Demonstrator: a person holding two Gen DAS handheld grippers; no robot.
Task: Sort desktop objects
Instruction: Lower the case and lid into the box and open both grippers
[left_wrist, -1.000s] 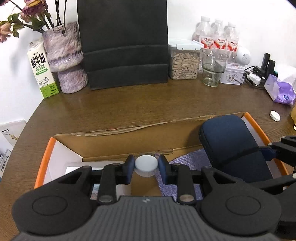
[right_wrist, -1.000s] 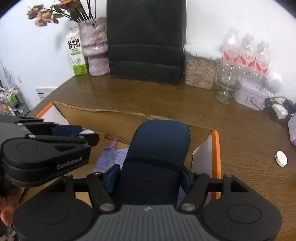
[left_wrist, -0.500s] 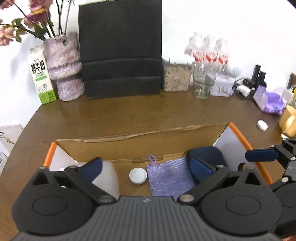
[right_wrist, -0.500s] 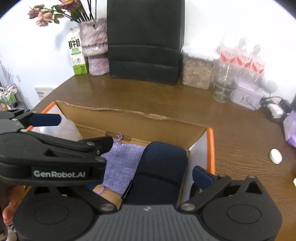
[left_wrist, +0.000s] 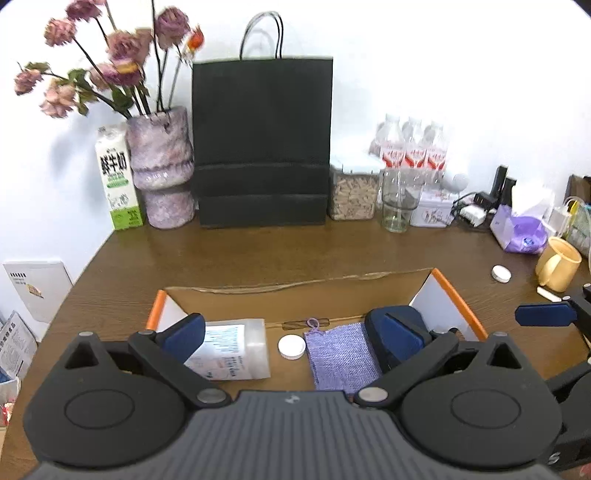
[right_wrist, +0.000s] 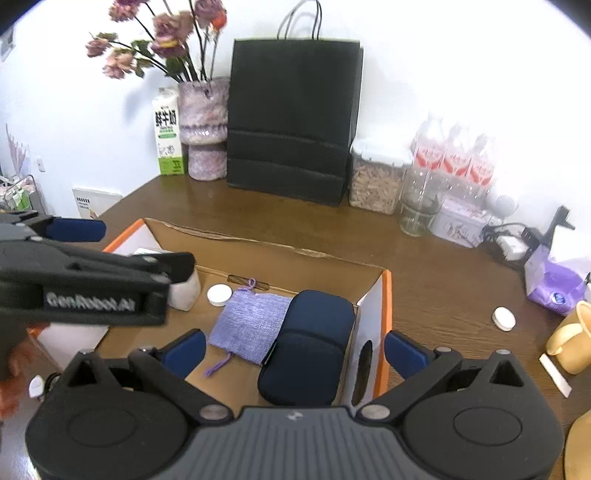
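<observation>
navy case (right_wrist: 308, 347) lengthwise along box (right_wrist: 386, 295) right wall

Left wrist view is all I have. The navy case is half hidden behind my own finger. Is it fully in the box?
Observer: Yes. The right wrist view shows the whole case lying flat on the floor of the box, along its right wall.
Operator: Right gripper? I see one finger.
Observer: The right gripper has its jaws wide open above the case and holds nothing.
Operator: Anything loose on the pouch?
Observer: The pouch has a cord trailing from its near corner onto the box floor.
</observation>
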